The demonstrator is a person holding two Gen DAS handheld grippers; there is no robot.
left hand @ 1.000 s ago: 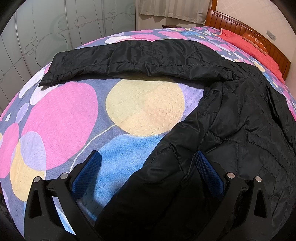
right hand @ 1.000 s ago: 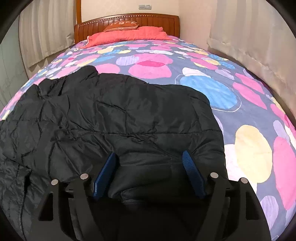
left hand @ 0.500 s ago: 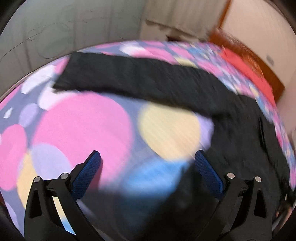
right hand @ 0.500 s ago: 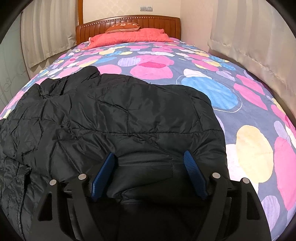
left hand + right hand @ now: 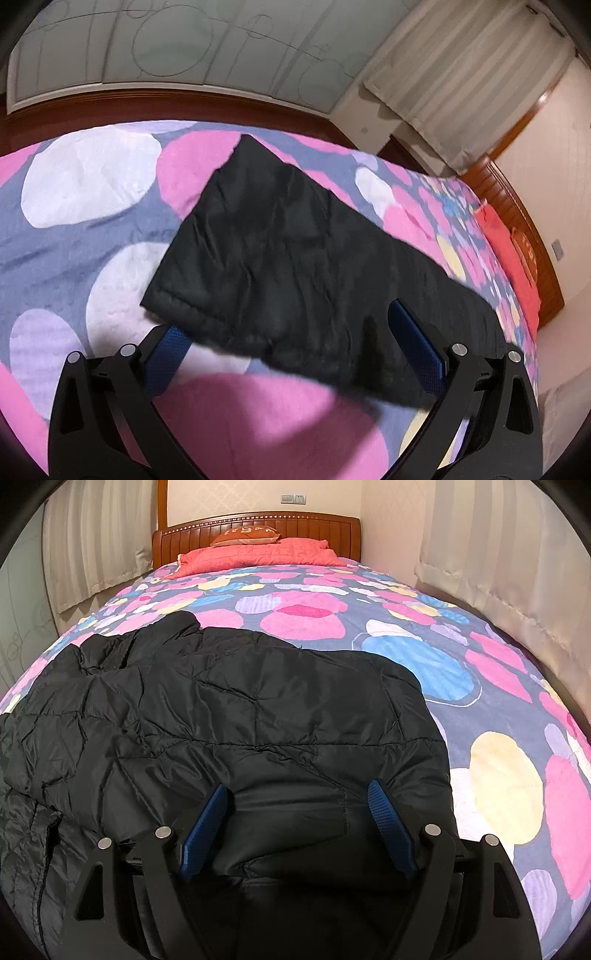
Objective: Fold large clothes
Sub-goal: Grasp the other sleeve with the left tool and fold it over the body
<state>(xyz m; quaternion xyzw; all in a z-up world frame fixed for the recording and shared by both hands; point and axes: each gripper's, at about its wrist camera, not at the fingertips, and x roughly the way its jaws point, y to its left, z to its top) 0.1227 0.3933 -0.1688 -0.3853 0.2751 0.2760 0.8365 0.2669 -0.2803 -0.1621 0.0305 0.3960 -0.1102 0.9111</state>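
On the bed (image 5: 461, 635), over its circle-patterned cover, a black quilted jacket (image 5: 229, 716) is lying spread out, with its sleeve (image 5: 295, 266) stretching flat toward the bed's edge. The left tool (image 5: 291, 336) is hanging over the sleeve's cuff end with its blue pads wide apart and gripping nothing. The right tool (image 5: 297, 812) is sitting low over the jacket's near part, its pads also standing wide, with fabric bulging between them but not pinched.
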